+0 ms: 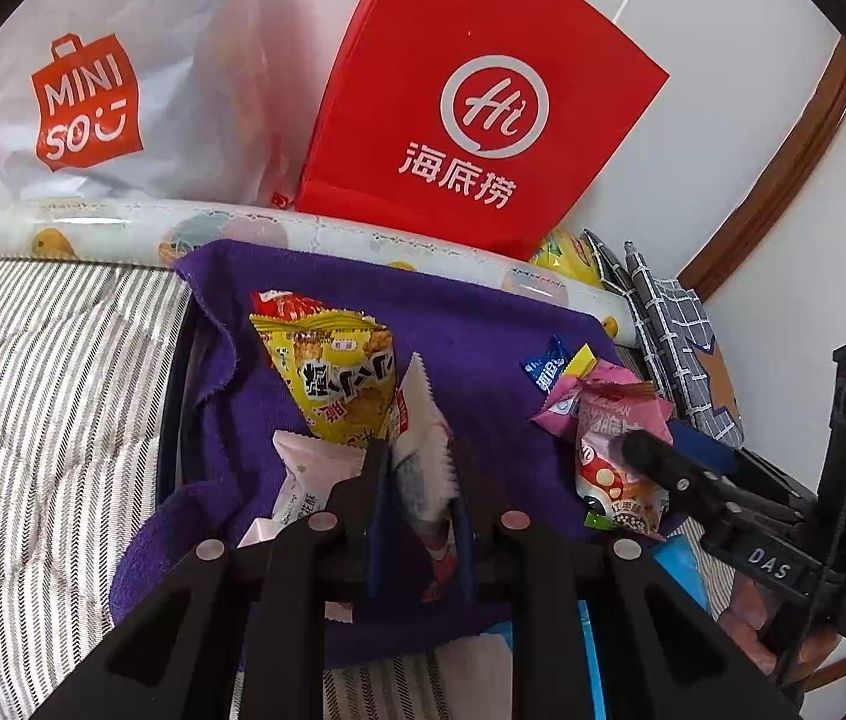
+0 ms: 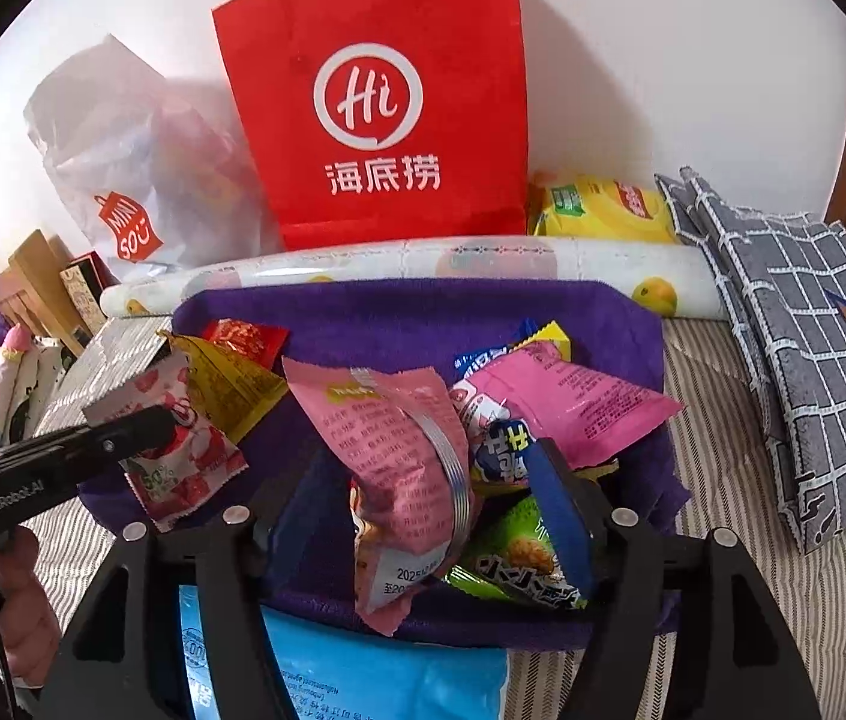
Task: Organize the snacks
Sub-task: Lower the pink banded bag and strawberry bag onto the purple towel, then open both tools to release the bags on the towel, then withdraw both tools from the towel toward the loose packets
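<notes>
Snack packets lie in two heaps on a purple towel (image 1: 483, 330) (image 2: 363, 312). My left gripper (image 1: 417, 480) (image 2: 159, 429) is shut on a white packet with strawberry print (image 1: 423, 414) (image 2: 189, 450), held up on edge beside a yellow packet (image 1: 333, 372) (image 2: 225, 384). My right gripper (image 2: 429, 510) (image 1: 651, 459) stands open over the right heap. A pink packet (image 2: 393, 438) (image 1: 615, 456) stands upright between its blue pads (image 2: 561, 516), with a gap on each side. Under it lie a green packet (image 2: 519, 546) and more pink and blue ones (image 2: 573, 396).
A red paper bag (image 1: 471, 108) (image 2: 375, 108) and a white plastic Miniso bag (image 1: 99, 90) (image 2: 123, 180) stand against the wall behind a rolled fruit-print sheet (image 2: 423, 264). Grey checked cushions (image 2: 795, 324) sit right, a blue pack (image 2: 363, 672) near me, striped bedding (image 1: 45, 396) left.
</notes>
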`<control>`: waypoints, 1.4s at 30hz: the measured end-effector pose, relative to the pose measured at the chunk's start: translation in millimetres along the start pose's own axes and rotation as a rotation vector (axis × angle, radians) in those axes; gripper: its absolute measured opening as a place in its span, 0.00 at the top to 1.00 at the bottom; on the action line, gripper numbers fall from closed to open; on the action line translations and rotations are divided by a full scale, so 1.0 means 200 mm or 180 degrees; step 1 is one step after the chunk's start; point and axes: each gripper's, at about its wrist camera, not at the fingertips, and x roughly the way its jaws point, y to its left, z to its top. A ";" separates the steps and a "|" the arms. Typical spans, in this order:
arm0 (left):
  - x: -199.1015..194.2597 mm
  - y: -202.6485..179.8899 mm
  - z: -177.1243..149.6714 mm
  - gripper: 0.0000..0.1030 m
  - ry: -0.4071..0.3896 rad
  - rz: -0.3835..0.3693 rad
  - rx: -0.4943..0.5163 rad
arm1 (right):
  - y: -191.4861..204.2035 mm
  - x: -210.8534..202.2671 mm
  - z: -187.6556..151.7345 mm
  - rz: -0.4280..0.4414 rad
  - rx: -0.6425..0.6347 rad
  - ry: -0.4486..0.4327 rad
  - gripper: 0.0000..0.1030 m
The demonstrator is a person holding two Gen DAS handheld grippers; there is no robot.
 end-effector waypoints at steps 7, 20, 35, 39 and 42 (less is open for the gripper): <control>-0.01 0.02 0.01 0.79 -0.0041 0.0086 -0.0057 | -0.01 -0.03 0.01 0.0042 0.0042 -0.0059 0.34; -0.12 0.06 0.05 0.46 -0.0314 0.0120 -0.0160 | 0.01 -0.10 0.01 -0.0127 -0.0020 -0.0300 0.34; -0.18 0.04 0.05 0.45 -0.0476 0.0180 -0.0105 | -0.05 -0.33 -0.02 -0.0204 0.0256 -0.0662 0.34; -0.20 0.01 0.05 0.45 -0.0489 0.0142 -0.0028 | -0.03 -0.45 -0.06 -0.0360 0.0294 -0.0662 0.34; -0.23 -0.02 0.06 0.45 -0.0471 0.0130 0.0041 | 0.03 -0.51 -0.11 -0.0399 0.0245 -0.0415 0.34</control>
